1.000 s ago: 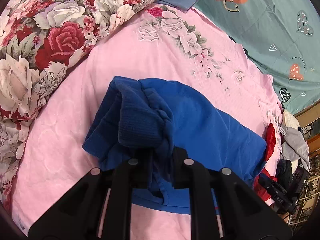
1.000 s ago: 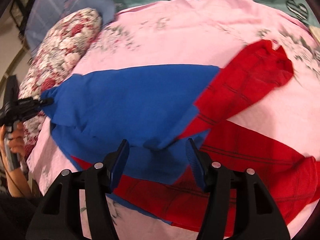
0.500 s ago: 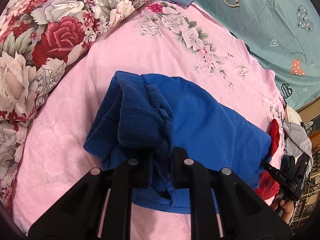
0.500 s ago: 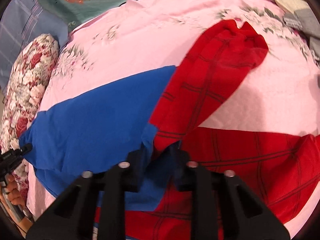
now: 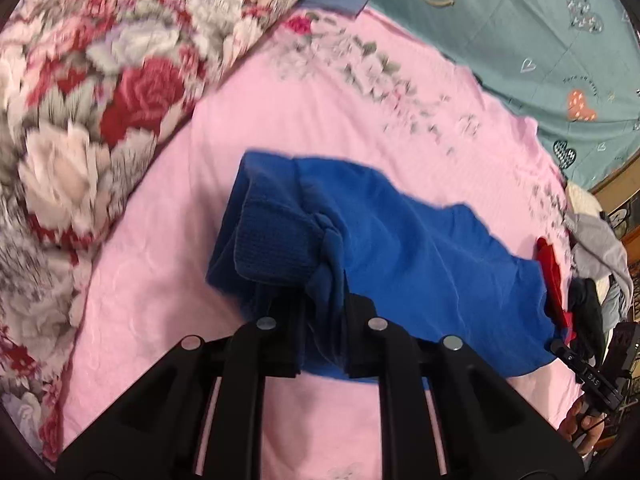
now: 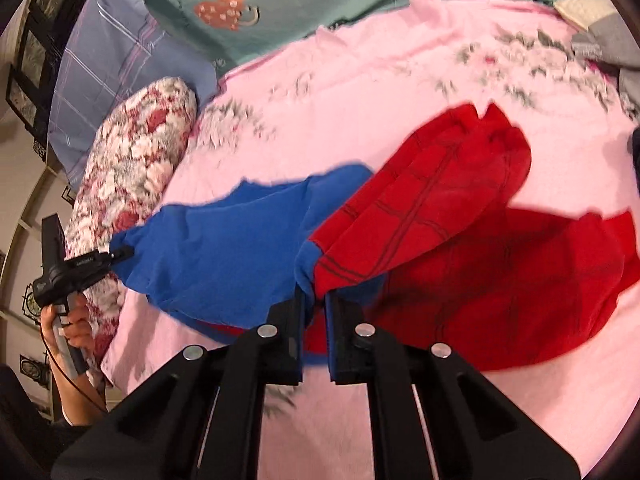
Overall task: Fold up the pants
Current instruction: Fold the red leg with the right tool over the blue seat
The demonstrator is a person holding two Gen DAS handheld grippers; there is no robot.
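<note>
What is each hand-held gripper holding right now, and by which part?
Both hold the blue-and-red pants: left hand-held gripper on the bunched blue ribbed end, right hand-held gripper where blue meets red.

A bed with a pink sheet (image 5: 304,120). A rose pillow (image 5: 100,92) lies at one side. A green cloth (image 5: 520,32) with hearts lies behind.

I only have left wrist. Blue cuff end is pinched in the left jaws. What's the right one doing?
Observer: The right gripper is shut on the pants where blue meets red plaid; its jaws have just been closing.
Operator: How much red is there? I see a sliver.
Observer: A lot. The red plaid part spreads across the pink sheet, one leg lying over the other.
Operator: Is the left gripper visible from there?
Observer: Yes, the left gripper pinches the blue end beside the floral pillow.
</note>
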